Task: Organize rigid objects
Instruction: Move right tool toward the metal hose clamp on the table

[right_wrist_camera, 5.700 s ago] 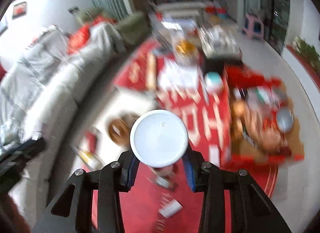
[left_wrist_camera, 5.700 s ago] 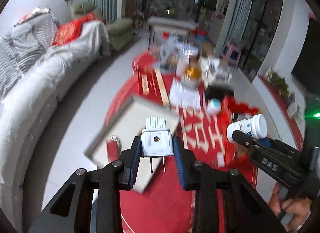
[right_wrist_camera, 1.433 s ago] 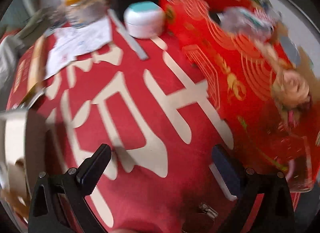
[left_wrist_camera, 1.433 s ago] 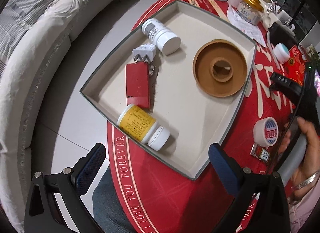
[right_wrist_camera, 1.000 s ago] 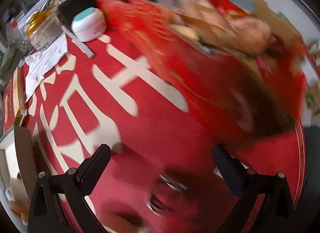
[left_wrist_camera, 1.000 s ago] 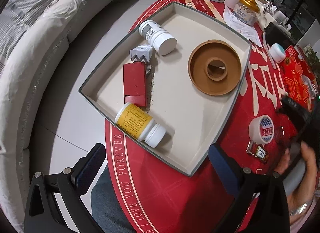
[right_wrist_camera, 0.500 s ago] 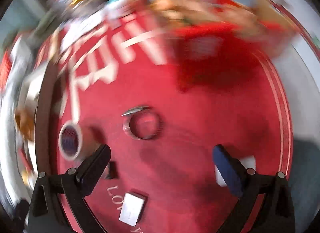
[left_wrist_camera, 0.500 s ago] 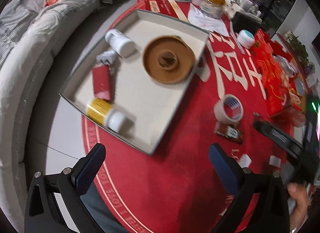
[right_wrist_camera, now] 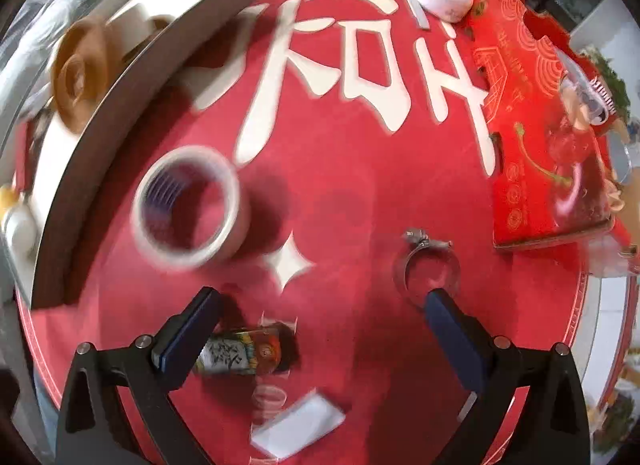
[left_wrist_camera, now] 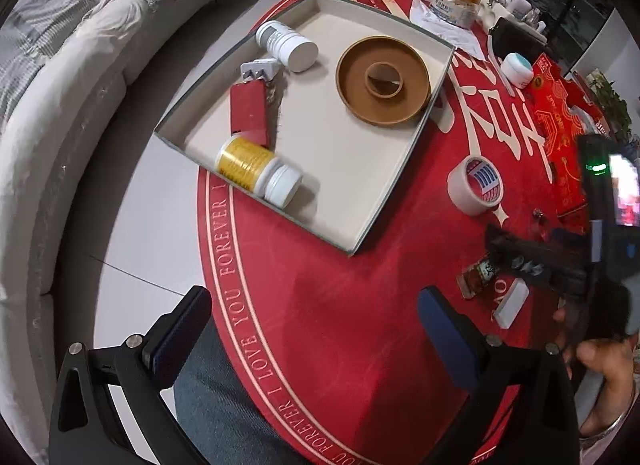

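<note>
Tape roll (left_wrist_camera: 476, 185) right of tray (left_wrist_camera: 380, 217); bottles (left_wrist_camera: 258, 173) inside tray.

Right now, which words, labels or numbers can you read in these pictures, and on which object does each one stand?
"I LOVE YOU FOREVER": round the rim of the red tablecloth, repeated.
Large white characters on the tablecloth: partly covered, not readable.
Yellow bottle, white bottle, tape roll, small packet, red box, glass jar: print too small or blurred.

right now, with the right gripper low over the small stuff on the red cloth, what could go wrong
The open right gripper hangs amid clutter: closing on the small printed bottle might also nudge the metal hose clamp or the white flat block. The yellow-labelled white-capped bottle lies on its side by the grey-edged cardboard tray's rim and may roll.
</note>
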The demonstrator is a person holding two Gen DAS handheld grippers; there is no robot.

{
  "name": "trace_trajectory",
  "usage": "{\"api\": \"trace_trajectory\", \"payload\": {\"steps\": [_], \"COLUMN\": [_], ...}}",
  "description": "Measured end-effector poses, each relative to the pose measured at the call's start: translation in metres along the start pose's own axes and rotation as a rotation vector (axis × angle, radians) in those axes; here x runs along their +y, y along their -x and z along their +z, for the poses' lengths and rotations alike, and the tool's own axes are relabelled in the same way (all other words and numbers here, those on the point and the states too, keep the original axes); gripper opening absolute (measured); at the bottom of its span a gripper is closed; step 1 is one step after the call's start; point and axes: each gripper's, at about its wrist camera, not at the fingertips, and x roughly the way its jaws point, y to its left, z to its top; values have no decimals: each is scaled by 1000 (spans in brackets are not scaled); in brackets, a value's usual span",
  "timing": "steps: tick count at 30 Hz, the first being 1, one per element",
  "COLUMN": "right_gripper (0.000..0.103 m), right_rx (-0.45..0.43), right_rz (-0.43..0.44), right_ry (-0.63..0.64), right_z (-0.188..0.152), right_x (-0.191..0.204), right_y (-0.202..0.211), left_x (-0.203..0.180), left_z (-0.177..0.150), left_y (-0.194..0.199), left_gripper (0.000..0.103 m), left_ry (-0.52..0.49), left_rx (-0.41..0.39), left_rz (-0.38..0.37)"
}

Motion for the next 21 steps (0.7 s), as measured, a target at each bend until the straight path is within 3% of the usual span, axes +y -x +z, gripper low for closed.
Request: {"api": "trace_trajectory", "payload": {"steps": [3,5,9,11,14,17,21], "right_gripper": [102,102,102,102,102,102,102], "right_rx": [-154,-191,-117,-146,-61,-50,58], "right_rz": [-9,0,-41,-44,-57,-15,129], "right_ry": [-80,-133,-90,-56,67,97,155], "right_z": [-4,9,53,57,50,30,2], "right_x": [-20,-30,-6,-3,30,39,53], "right_y": [25,29,4,8,-4,-9,-10], "left_x": [5,9,16,17,18,19,22], "left_z": [-5,-7,-11,-12,-14,-18,-24], "left_y": [0,0,4,4,0,2,2], "left_gripper": [103,103,103,103,103,103,103], "left_ry": [7,26,56,51,51,58,58], "left_rx": [9,11,4,3,19,14,10], "left_rz": [4,5,-5,3,3,-4,9]}}
